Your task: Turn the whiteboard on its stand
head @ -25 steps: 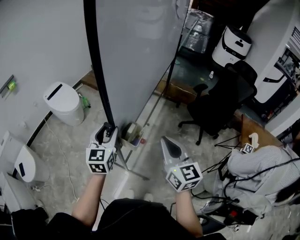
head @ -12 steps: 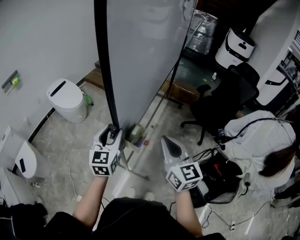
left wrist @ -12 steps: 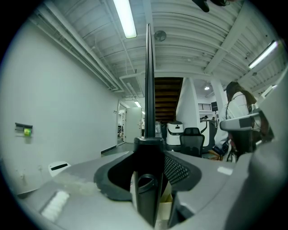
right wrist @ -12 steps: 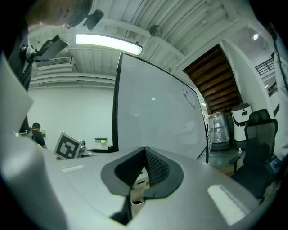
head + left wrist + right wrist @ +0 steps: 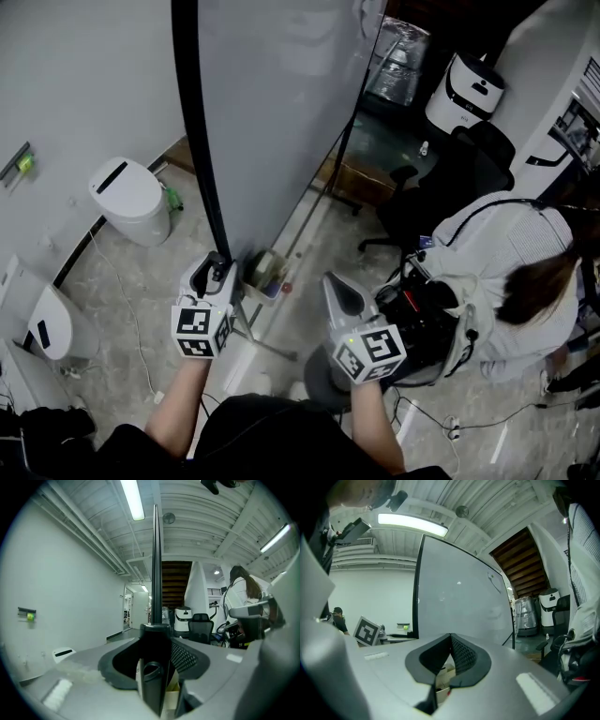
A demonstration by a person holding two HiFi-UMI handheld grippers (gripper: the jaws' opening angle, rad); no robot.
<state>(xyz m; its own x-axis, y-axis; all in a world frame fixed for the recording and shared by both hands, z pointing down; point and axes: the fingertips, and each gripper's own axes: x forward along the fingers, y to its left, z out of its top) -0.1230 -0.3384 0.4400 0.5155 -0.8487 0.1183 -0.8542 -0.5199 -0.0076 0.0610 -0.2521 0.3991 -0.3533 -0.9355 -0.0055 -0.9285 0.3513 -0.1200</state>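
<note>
Left gripper (image 5: 217, 272) is pinching the whiteboard (image 5: 281, 112) by its black edge (image 5: 155, 573) between its fingers. Right gripper (image 5: 339, 295) is idling, fingers pressed together, empty. Judged next: swinging the board round.

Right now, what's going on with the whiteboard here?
A person holds a gripper in each hand in front of a tall grey whiteboard on a stand. The left gripper is clamped on the board's black edge frame, low down. The right gripper hangs free beside it, jaws together and empty. At the right, a second person in a white striped shirt bends over dark gear on the floor.
</note>
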